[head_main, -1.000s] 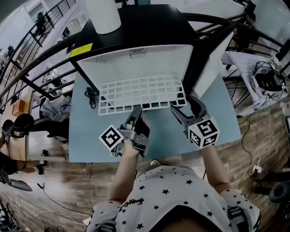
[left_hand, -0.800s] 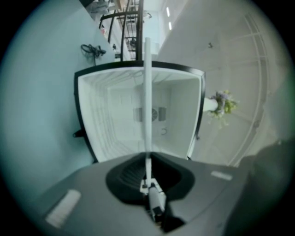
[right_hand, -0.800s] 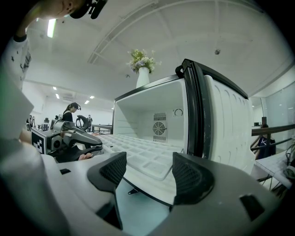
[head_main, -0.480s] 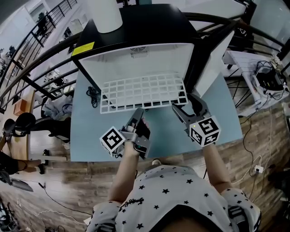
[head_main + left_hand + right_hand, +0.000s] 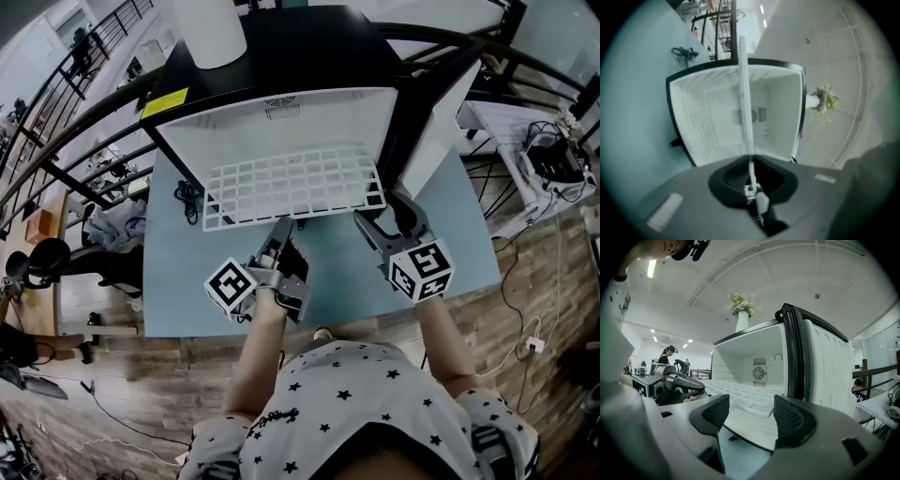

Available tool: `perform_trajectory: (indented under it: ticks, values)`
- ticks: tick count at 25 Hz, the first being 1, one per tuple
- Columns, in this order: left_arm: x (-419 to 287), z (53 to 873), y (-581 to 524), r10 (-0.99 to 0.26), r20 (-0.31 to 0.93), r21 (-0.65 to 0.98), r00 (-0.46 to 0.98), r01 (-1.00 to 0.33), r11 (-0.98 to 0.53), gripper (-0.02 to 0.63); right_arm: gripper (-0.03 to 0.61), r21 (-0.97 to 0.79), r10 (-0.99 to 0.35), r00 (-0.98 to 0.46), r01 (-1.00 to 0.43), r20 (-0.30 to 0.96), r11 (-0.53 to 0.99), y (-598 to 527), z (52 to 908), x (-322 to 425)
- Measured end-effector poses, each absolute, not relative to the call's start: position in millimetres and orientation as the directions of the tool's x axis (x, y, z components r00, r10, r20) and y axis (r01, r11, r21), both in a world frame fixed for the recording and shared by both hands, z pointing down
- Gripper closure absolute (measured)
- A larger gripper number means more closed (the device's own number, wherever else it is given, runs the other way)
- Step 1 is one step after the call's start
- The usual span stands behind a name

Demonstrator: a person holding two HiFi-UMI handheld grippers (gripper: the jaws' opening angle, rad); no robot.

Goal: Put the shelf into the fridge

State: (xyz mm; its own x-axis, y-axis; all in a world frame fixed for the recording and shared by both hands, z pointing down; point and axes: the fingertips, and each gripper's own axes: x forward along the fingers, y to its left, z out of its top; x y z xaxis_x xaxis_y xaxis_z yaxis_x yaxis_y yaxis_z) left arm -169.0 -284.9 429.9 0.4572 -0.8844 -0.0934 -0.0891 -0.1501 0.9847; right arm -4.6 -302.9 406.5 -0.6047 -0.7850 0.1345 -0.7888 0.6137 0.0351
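The white wire shelf [image 5: 291,187] lies flat, with its back part inside the open fridge [image 5: 281,122] and its front edge sticking out of the fridge opening over the blue table [image 5: 178,281]. The left gripper [image 5: 284,230] is closed on this front edge just in front of the fridge, and the thin wire is pinched between its jaws. The right gripper [image 5: 380,220] is in front of the fridge beside its open door [image 5: 441,122], jaws apart with nothing between them, near the shelf's right front corner.
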Motion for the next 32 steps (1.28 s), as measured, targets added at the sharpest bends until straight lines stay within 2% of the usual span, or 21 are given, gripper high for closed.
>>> perform_trajectory:
  ticks: [11, 12, 14, 17, 24, 32]
  values:
    - [-172, 432, -309, -0.889, -0.081, 0.986, 0.452, -0.097, -0.139, 0.58, 0.307, -0.007, -0.791, -0.596, -0.799, 0.134, 0.601, -294, 408, -4]
    - [-172, 433, -311, -0.89, -0.079, 0.986, 0.45, -0.097, -0.136, 0.58, 0.322, -0.011, -0.793, -0.594, -0.801, 0.134, 0.599, -293, 408, -5]
    - [-172, 436, -314, -0.894, -0.067, 0.989, 0.444, -0.088, -0.118, 0.58, 0.452, -0.022, -0.8, -0.586, -0.808, 0.13, 0.588, -290, 408, -5]
    - [-172, 437, -318, -0.893, -0.063, 0.988, 0.446, -0.096, -0.117, 0.58, 0.51, -0.024, -0.801, -0.583, -0.81, 0.132, 0.586, -287, 407, -8]
    - [-174, 439, -333, -0.896, -0.055, 0.989, 0.44, -0.099, -0.109, 0.58, 0.545, -0.001, -0.8, -0.582, -0.809, 0.144, 0.588, -281, 409, -17]
    - [-176, 438, -356, -0.904, -0.049, 0.989, 0.425, -0.107, -0.104, 0.578, 0.552, -0.012, -0.788, -0.596, -0.799, 0.156, 0.602, -277, 415, -25]
